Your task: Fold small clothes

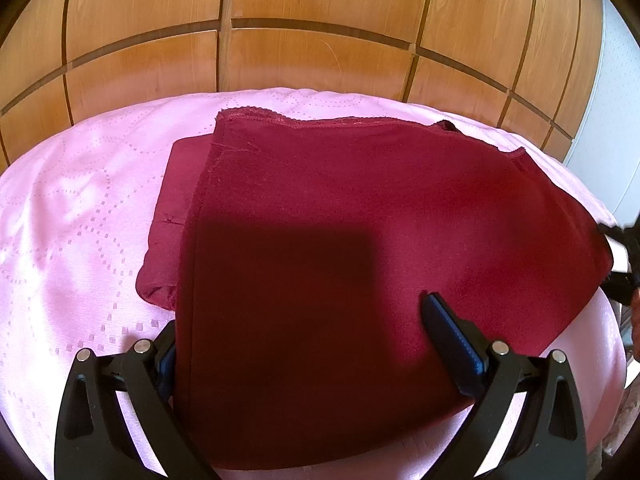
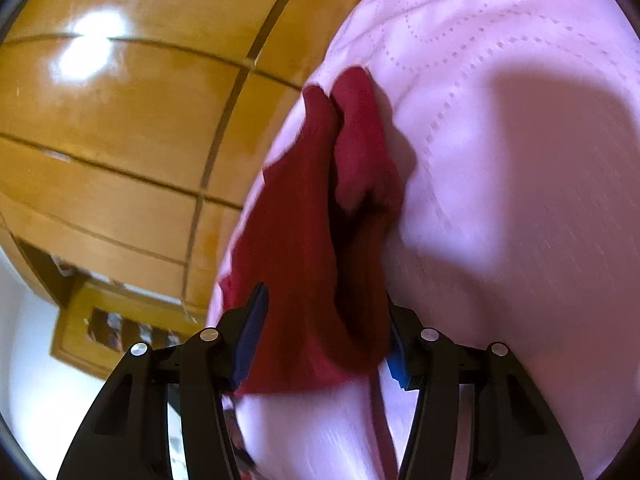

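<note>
Left claw [image 1: 304,344] spread apart over maroon garment [image 1: 360,208]; right claw [image 2: 324,336] straddling bunched edge, grip unclear. Pink quilted bedspread [image 1: 80,200], wood-panel wardrobe [image 1: 320,20] behind. One garment, two claws.

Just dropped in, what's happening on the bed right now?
A person with a gripper in each hand is folding a dark red garment on a pink bedspread. The left gripper has its jaws spread wide, one finger under the cloth's near edge and one on top, not pinching. The right gripper has a bunched edge of the garment between its jaws, which appear closed on it. The cloth is partly doubled over.
</note>
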